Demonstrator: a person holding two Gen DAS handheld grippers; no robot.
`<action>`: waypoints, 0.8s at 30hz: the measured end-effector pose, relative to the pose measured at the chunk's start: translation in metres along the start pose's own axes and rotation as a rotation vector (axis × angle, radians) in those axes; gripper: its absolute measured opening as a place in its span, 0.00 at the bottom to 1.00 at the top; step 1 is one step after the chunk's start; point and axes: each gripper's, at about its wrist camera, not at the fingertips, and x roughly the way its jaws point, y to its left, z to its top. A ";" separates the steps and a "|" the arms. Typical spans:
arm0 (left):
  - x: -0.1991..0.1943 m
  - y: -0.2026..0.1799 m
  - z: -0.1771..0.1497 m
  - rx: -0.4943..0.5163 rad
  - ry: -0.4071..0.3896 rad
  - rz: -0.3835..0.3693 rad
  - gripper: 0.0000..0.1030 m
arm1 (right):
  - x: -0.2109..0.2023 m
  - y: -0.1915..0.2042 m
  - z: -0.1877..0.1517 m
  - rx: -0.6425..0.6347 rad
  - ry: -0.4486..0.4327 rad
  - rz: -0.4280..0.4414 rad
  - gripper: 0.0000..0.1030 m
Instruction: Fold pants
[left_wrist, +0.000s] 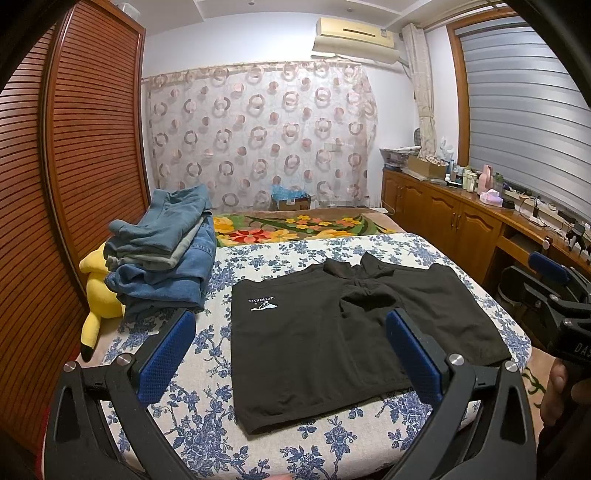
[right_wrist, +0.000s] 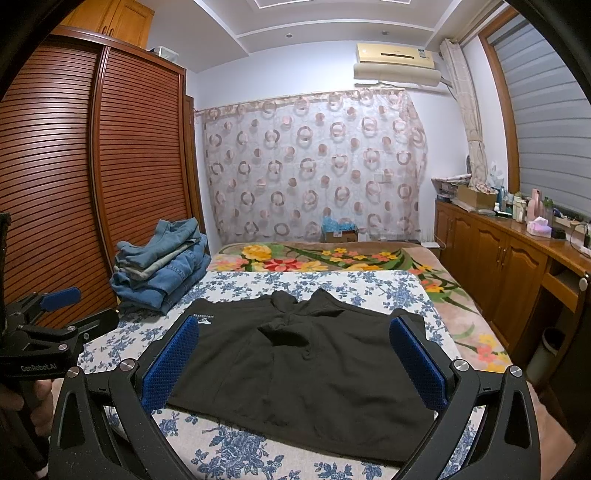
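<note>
Black pants lie spread flat on the blue-flowered bed cover, with a small white logo near their far left corner. They also show in the right wrist view. My left gripper is open and empty, held above the near part of the pants. My right gripper is open and empty, above the near edge of the pants. The right gripper also shows at the right edge of the left wrist view. The left gripper shows at the left edge of the right wrist view.
A stack of folded jeans sits at the bed's far left, beside a yellow plush toy. A flowered blanket lies beyond. A wooden wardrobe stands left. A cluttered wooden cabinet runs along the right.
</note>
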 end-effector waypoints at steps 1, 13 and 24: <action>0.000 0.000 0.000 0.000 0.000 0.000 1.00 | 0.000 0.000 0.000 0.000 -0.001 0.000 1.00; 0.000 0.000 0.000 0.001 0.000 0.001 1.00 | 0.000 0.000 0.000 0.002 -0.002 0.000 1.00; -0.003 -0.002 -0.001 0.001 0.010 -0.003 1.00 | 0.000 0.001 0.001 0.005 -0.002 -0.001 1.00</action>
